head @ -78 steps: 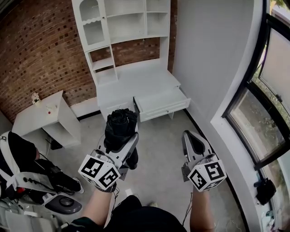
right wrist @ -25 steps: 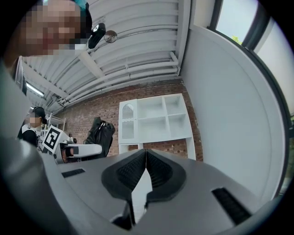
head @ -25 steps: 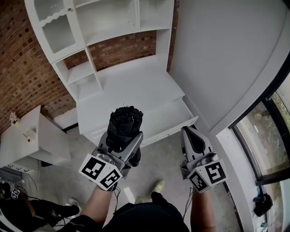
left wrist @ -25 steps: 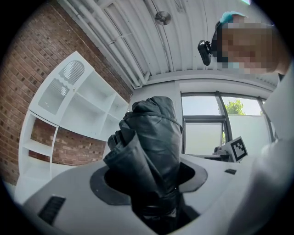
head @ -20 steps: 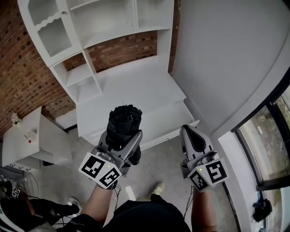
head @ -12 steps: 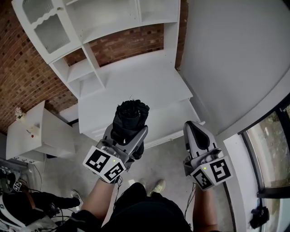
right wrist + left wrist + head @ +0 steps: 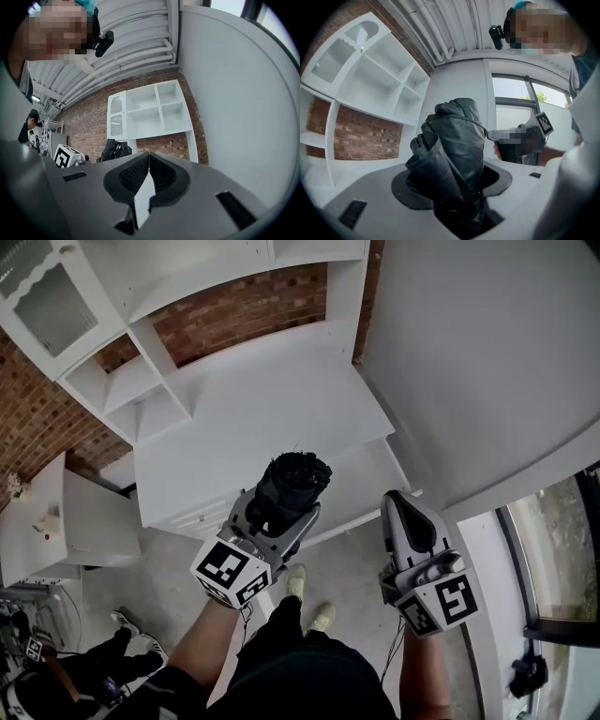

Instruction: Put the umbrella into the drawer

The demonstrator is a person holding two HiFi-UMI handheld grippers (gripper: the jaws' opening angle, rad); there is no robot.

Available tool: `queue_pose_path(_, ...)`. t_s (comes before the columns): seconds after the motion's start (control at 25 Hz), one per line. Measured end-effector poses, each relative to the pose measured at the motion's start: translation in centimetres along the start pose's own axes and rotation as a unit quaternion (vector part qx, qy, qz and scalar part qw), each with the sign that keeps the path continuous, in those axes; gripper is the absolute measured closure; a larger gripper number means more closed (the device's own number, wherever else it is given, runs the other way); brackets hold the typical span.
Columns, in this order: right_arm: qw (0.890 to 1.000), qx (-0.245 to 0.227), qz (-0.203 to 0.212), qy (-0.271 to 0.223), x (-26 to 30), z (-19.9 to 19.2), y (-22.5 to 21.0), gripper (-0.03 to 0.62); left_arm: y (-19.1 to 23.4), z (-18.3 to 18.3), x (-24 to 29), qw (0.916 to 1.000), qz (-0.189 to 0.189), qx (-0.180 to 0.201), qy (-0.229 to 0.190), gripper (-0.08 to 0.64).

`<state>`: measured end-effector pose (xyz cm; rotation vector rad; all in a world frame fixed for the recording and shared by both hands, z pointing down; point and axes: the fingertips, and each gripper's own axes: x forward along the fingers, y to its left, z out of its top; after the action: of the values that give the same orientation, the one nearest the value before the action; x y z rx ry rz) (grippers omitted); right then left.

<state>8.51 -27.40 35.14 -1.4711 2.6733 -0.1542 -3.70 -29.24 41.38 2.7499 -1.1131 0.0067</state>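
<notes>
Left gripper view: gripping the folded black umbrella point(image 7: 452, 140) in the left gripper point(image 7: 457, 197), jaws wide round its bundle. Keeping the right gripper point(image 7: 149, 164) pinched closed, empty. Carried closer within the last second; now poised just beside the open drawer point(image 7: 370, 474), so probably ready for lowering in. Showing that drawer from the head view only; missing it in both gripper views.
</notes>
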Motion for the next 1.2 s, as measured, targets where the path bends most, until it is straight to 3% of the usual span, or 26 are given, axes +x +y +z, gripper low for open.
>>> queue_pose_path(0.4,0.999,0.014,-0.024,0.041,7.5,-7.2,-3.9,0.588,6.5,-10.5,7.4,0.9953,-0.042,-0.004,0.088,0.301)
queue_pose_path(0.72,0.997,0.028,-0.043,0.058,10.4,-12.4,-6.6,0.588,9.0,-20.5,10.0,0.9840,-0.065,0.002,0.166,0.299)
queue_pose_path(1.0,0.994,0.074,-0.056,0.064,11.7,-16.5,-7.4,0.588,9.8,-29.3,10.5,0.9687,-0.082,0.008,0.234,0.298)
queue_pose_path(1.2,0.991,0.084,-0.069,0.074,11.6,-18.3,-8.3,0.588,9.2,-35.1,10.9,0.9510,-0.106,0.029,0.289,0.297)
